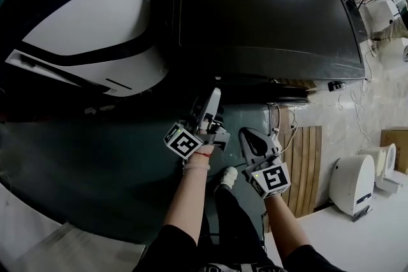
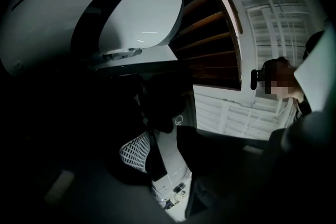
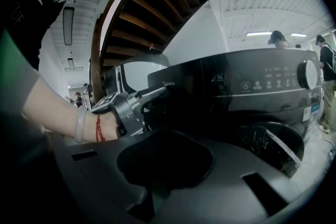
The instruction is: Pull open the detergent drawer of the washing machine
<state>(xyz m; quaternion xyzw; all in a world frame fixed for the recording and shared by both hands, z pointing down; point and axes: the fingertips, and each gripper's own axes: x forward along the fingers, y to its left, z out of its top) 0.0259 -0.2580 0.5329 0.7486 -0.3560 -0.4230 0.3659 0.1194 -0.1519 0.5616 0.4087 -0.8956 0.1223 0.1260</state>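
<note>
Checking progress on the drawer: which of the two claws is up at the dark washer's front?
The left claw: its tip is at the front of the dark washer, left of the controls. The right claw hangs back, clear of the machine.

The brand name "Midea" stands on the dark front of the washing machine [image 3: 169, 83]. The labels on its control panel [image 3: 273, 84] are too small to read.

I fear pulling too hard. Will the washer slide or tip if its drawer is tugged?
The washer looks big and boxy, so probably heavy; a tug should hardly shift it. The left gripper reaches high on its front, so a hard pull would sooner rock it than slide it. Its glossy front may be slippery.
</note>
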